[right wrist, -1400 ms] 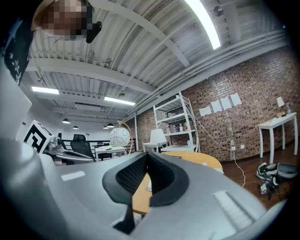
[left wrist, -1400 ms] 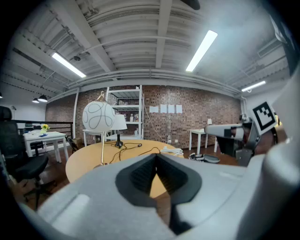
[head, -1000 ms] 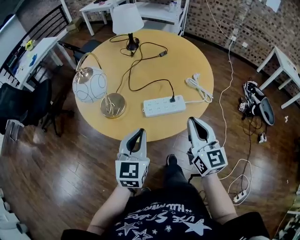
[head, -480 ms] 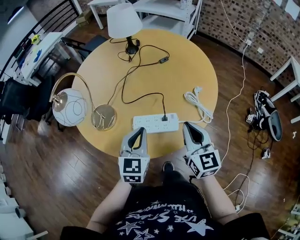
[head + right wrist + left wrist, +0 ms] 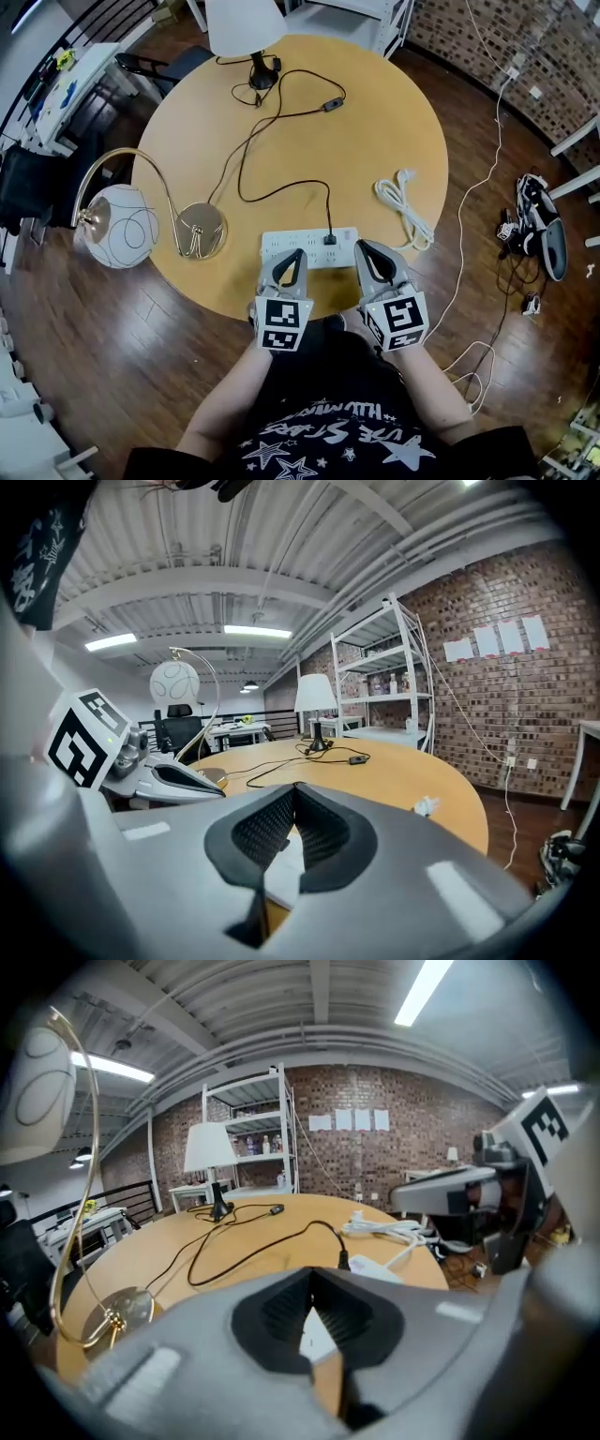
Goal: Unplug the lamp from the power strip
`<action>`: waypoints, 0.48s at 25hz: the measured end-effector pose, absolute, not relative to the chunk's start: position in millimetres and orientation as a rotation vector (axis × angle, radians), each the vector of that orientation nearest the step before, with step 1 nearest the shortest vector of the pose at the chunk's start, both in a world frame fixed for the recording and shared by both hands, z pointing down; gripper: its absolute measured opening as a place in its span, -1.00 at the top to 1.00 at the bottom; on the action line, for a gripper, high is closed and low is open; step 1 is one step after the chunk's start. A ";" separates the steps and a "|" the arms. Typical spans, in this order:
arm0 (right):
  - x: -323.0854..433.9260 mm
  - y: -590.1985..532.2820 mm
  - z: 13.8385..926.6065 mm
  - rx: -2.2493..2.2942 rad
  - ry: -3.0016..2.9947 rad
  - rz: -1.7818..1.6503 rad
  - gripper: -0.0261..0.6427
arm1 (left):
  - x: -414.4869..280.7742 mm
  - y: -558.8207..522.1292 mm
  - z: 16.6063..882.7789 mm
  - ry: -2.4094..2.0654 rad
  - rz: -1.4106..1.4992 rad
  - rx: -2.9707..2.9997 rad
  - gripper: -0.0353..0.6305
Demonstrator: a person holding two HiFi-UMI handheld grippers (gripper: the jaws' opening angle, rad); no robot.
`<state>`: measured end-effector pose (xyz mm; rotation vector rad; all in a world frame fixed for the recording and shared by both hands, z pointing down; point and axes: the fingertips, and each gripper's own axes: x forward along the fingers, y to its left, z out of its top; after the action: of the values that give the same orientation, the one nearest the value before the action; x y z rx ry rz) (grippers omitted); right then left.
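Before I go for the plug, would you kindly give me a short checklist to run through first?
1. Black plug seated in the power strip: ok, it sits in a socket near the strip's right end.
2. Left gripper ready to grasp: not ok, jaws together, nothing between them.
3. Right gripper ready to grasp: not ok, jaws together, empty.
4. Way to the plug free: ok, both grippers are at the strip's near edge, with nothing in between.
5. Black cord slack: ok, it lies in loose curves on the table.
6. White cord out of the way: ok, coiled to the right.
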<state>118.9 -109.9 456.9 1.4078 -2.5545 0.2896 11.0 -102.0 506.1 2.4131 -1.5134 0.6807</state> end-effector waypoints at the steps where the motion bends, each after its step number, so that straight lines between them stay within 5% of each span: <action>1: 117.8 -111.7 459.6 1.401 -2.543 0.292 0.90 | 12.0 -105.2 512.5 -1.493 0.709 2.413 0.88; 12: 111.1 -120.3 499.4 1.296 -2.373 0.344 0.89 | 27.0 -130.5 561.6 -1.288 1.063 2.426 0.88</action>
<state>111.1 -120.3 499.4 1.2965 -2.3726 0.3443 27.0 -130.5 561.6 2.4265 -1.2877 1.0629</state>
